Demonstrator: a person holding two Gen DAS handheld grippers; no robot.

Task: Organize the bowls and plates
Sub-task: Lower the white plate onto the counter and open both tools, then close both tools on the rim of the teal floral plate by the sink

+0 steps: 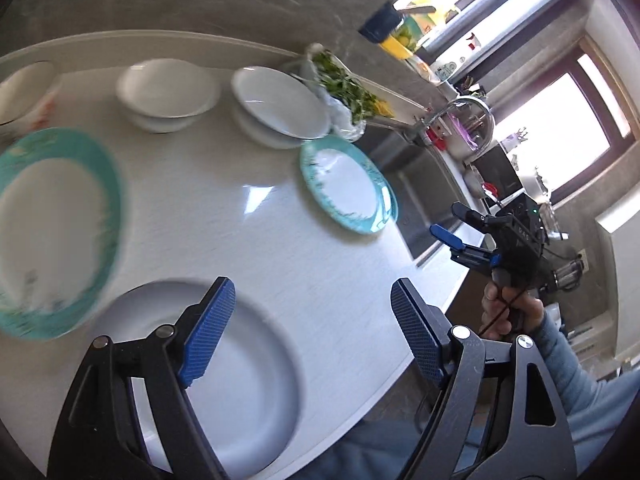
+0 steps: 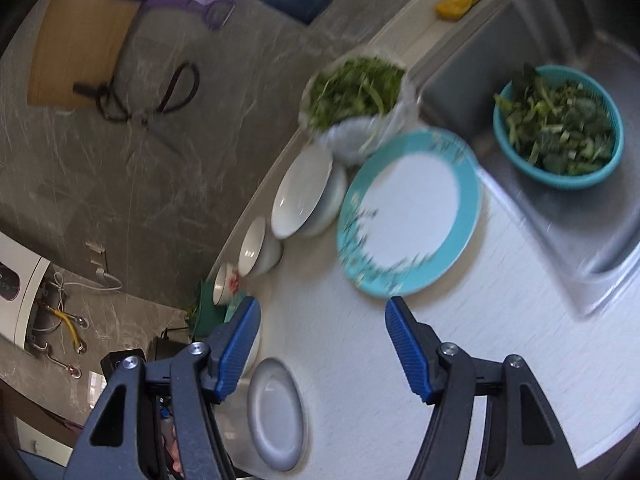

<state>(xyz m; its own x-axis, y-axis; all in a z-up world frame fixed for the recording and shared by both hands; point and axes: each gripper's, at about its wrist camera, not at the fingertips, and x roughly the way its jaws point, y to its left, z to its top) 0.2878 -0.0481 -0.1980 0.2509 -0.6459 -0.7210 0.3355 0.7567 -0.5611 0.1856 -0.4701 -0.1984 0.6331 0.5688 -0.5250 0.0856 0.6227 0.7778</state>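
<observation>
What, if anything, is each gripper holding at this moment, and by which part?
Nothing is held. The left gripper and the right gripper both stand open and empty above the white counter.

Counter [image 1: 248, 240] centre clear; plates [image 1: 348, 188] ring it.

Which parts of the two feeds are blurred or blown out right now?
Left wrist view: the window is blown out, and the teal-rimmed plate at left smears with motion blur. Right wrist view: the bowl of greens and the teal-rimmed plate beside it are blurred.
</observation>
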